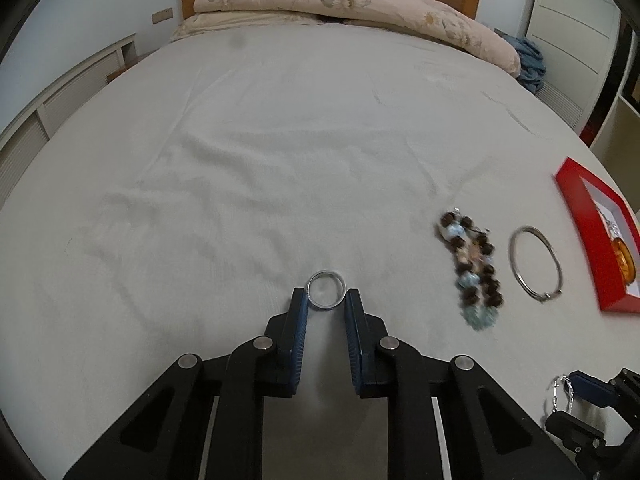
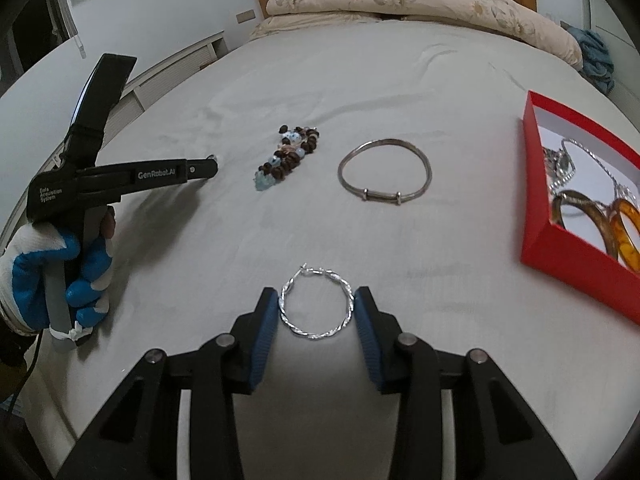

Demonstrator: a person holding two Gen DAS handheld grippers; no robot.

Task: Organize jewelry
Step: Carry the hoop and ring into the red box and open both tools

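Note:
My left gripper point(image 1: 326, 297) is shut on a small silver ring point(image 1: 326, 293), held between its blue pads just above the white sheet. My right gripper point(image 2: 317, 307) is shut on a twisted silver hoop earring point(image 2: 317, 305). A beaded bracelet point(image 2: 289, 157) of brown and pale blue beads lies on the sheet; it also shows in the left wrist view point(image 1: 472, 266). A plain silver bangle point(image 2: 385, 176) lies to its right, also in the left wrist view point(image 1: 535, 263). A red jewelry box point(image 2: 560, 248) at the right holds amber bangles point(image 2: 624, 232) and chains.
All this lies on a bed with a white sheet point(image 1: 280, 160). A floral quilt point(image 1: 340, 4) is piled at the headboard. Blue cloth point(image 1: 530, 62) lies at the far right edge. The left gripper's body point(image 2: 120, 176) and the gloved hand point(image 2: 48, 272) are at the left.

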